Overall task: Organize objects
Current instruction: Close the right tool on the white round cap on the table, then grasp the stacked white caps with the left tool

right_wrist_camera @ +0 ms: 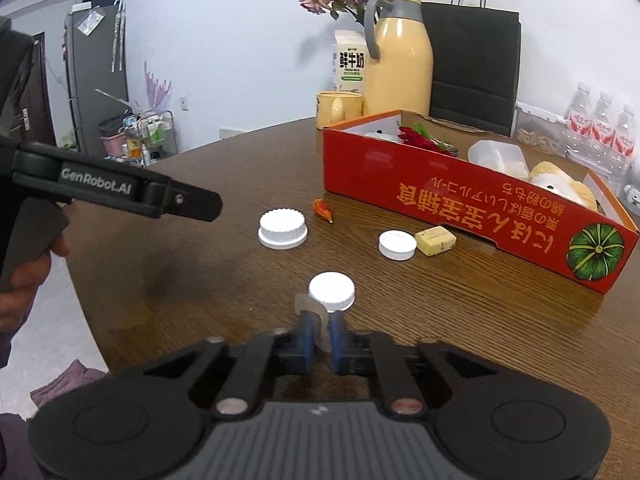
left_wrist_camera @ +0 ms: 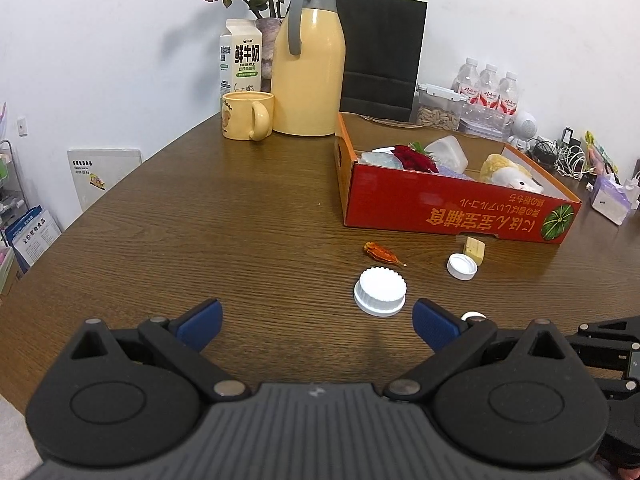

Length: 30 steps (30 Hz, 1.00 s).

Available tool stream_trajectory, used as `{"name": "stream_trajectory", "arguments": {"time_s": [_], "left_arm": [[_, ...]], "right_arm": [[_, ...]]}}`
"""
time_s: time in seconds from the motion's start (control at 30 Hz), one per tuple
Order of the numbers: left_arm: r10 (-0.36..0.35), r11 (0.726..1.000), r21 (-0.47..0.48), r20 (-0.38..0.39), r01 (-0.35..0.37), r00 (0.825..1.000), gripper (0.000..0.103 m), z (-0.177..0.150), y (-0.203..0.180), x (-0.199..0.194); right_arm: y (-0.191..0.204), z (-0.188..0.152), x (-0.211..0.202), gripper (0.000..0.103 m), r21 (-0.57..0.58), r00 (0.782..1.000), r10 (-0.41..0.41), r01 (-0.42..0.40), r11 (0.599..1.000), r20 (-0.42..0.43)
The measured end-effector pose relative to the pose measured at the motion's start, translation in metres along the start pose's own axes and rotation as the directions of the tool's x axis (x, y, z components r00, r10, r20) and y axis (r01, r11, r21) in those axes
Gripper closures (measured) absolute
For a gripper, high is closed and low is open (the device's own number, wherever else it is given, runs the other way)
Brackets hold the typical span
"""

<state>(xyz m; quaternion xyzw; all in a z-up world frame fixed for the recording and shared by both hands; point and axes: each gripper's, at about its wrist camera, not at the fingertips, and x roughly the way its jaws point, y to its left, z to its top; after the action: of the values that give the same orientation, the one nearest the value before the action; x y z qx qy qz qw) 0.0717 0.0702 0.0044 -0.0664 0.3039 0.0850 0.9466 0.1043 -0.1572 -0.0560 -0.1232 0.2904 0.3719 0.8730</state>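
The right gripper (right_wrist_camera: 320, 330) is closed, its fingers clamped on a translucent piece attached to a small white cap (right_wrist_camera: 331, 290), near the red box (right_wrist_camera: 460, 216) on the bench (right_wrist_camera: 224, 296). The left gripper (left_wrist_camera: 318, 326) is held with fingers spread apart, empty, before the ribbed white lid (left_wrist_camera: 380, 291), which lies short of the red box.

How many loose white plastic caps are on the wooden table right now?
3. A large ribbed white plastic cap near the dried orange pod; an upturned white cap beside the yellowish block; a smaller white cap at the right hand-held gripper. The red box may hide more.
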Motion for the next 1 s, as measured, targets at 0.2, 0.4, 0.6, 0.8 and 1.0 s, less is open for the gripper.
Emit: {"name": "stream_trajectory", "arguments": {"time_s": [0.2, 0.4, 0.6, 0.8, 1.0], "left_arm": [[0.002, 1.0, 0.0, 0.0, -0.002, 1.0, 0.0, 0.0, 0.0, 0.0], [0.009, 1.0, 0.002, -0.011, -0.008, 1.0, 0.0, 0.0, 0.0, 0.006], [0.026, 0.999, 0.019, -0.041, -0.025, 0.999, 0.0, 0.002, -0.007, 0.025], [0.047, 0.998, 0.051, -0.05, -0.044, 0.998, 0.0, 0.008, -0.021, 0.043], [0.044, 0.996, 0.081, -0.059, -0.039, 0.997, 0.015, 0.011, -0.035, 0.059]], "right_arm": [[-0.001, 0.0, -0.005, 0.099, 0.001, 1.0, 0.004, -0.004, 1.0, 0.025], [-0.006, 0.004, -0.014, 0.099, 0.012, 0.998, -0.011, 0.011, 1.0, 0.069], [-0.019, 0.006, -0.021, 0.099, 0.042, 0.994, -0.049, 0.045, 0.998, 0.095], [-0.033, 0.004, -0.023, 0.099, 0.078, 0.99, -0.097, 0.089, 0.993, 0.101], [-0.05, 0.003, -0.026, 0.099, 0.115, 0.983, -0.146, 0.134, 0.984, 0.107]]}}
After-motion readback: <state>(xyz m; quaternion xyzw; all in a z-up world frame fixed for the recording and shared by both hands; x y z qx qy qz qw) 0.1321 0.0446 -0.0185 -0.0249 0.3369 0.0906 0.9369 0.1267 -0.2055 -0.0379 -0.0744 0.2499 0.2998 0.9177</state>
